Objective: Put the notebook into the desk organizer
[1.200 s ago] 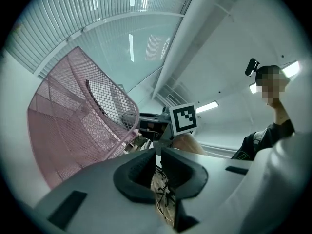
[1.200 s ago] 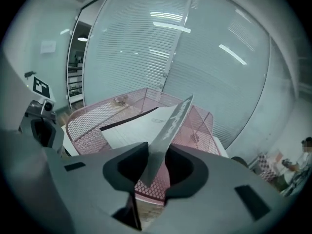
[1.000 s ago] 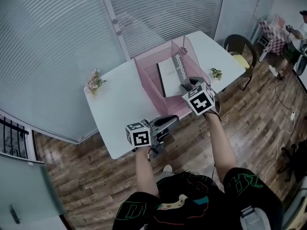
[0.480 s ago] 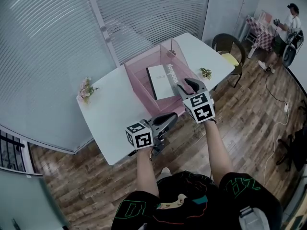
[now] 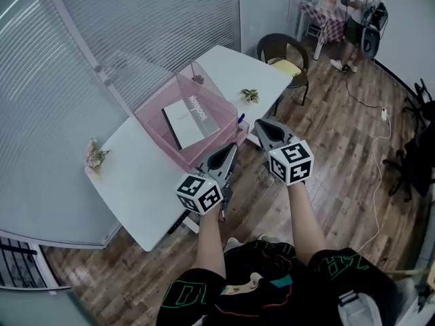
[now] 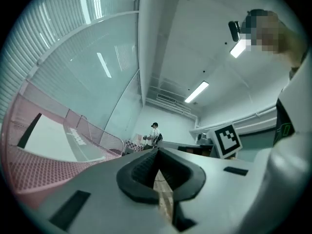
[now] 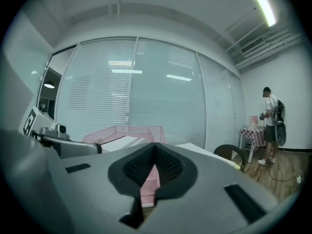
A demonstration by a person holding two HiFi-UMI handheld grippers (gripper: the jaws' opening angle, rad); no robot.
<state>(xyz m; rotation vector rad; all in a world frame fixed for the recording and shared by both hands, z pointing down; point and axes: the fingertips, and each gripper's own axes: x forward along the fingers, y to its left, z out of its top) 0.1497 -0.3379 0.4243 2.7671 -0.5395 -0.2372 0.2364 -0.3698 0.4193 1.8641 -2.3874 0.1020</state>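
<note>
A white table (image 5: 139, 185) is standing on a wood plank floor (image 5: 340, 148), backing against a glass wall with closed blinds (image 5: 136, 19). A dark wicker chair (image 5: 284, 51) with a yellow cushion is sitting at the table's far end. Farther off, a person (image 5: 360, 9) is standing beside a small table with a checked cloth (image 5: 325, 13). A cable (image 5: 387, 131) is trailing over the planks, and ceiling strip lights (image 6: 196, 91) are glowing overhead.
</note>
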